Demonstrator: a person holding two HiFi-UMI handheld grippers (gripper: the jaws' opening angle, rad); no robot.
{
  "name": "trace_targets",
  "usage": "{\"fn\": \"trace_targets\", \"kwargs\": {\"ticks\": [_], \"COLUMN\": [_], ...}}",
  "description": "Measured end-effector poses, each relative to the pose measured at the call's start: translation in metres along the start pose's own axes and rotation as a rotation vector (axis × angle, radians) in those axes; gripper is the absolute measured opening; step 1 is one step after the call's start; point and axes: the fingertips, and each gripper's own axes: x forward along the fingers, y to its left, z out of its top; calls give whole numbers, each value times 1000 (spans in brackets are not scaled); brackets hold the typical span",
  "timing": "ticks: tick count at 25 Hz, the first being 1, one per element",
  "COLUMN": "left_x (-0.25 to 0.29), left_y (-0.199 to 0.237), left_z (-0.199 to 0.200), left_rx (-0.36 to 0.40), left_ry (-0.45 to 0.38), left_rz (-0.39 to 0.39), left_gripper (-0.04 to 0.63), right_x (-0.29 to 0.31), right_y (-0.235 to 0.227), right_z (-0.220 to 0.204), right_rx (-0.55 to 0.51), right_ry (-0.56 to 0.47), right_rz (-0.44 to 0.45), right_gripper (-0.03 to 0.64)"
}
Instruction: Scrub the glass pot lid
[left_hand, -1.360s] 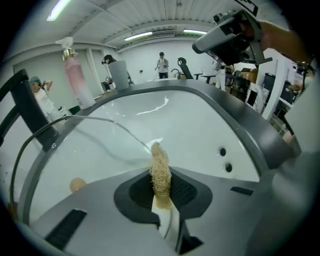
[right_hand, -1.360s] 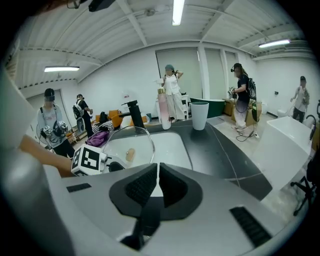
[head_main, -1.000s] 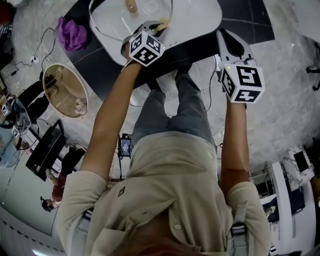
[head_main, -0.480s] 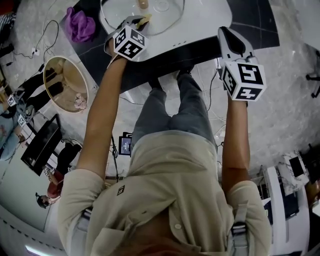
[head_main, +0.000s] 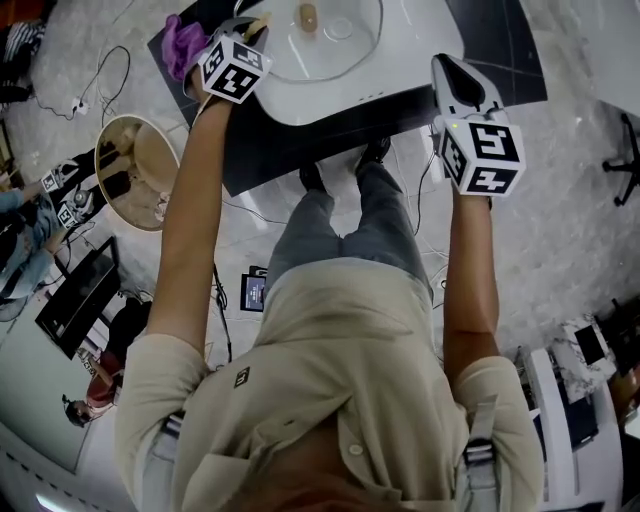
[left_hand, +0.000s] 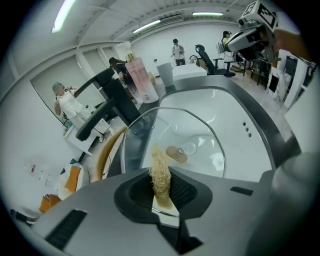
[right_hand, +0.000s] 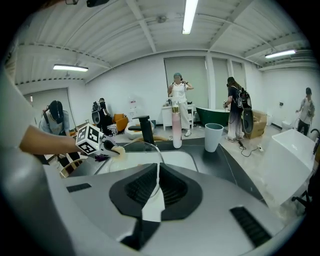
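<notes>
- The glass pot lid (left_hand: 200, 125) is clear and round with a thin metal rim. A pale brown knob (left_hand: 176, 154) sits at its centre.
- It rests tilted inside the white sink (left_hand: 252, 117), toward the basin's left side. The sink is set into the dark counter (head_main: 330, 130).
- A tan, fibrous scrubber (left_hand: 160, 167) stands upright between the left gripper's (left_hand: 162, 192) jaws, which are clenched on it.
- The scrubber's frayed top is at the lid's near rim; whether it touches the glass cannot be told.
- The left arm reaches straight forward, placing its gripper over the sink's left rim, close to the counter's left end.
- The right arm is also stretched forward. The right gripper (right_hand: 156, 187) hovers over the counter's near edge by the sink's right rim, well apart from the lid.
- Its jaws are pressed together with nothing between them; the lid's rim shows only beyond their tips.
- The basin holds the lid and nothing else that can be made out.
- A black faucet (left_hand: 112, 97) rises at the counter's back edge, with a pink bottle (left_hand: 141, 82) and a grey cup (left_hand: 165, 75) beside it.
- A purple cloth (head_main: 183, 45) lies at the counter's left end.
</notes>
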Motion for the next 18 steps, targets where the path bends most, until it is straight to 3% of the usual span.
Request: {"fn": "trace_targets", "kwargs": {"ticks": [12,18], "left_x": [-95,-174], "left_y": [31,17], "left_z": [35,77], "left_rx": [9,-4], "left_ry": [-141,-288], "left_rz": [61,92], "left_gripper": [52,52], "right_x": [-44,-97], "right_y": [33,38], "right_z": [61,78], "right_rx": [-48,-60], "right_ry": [-83,-127], "right_rz": [-45,-58], "right_gripper": [28,28]}}
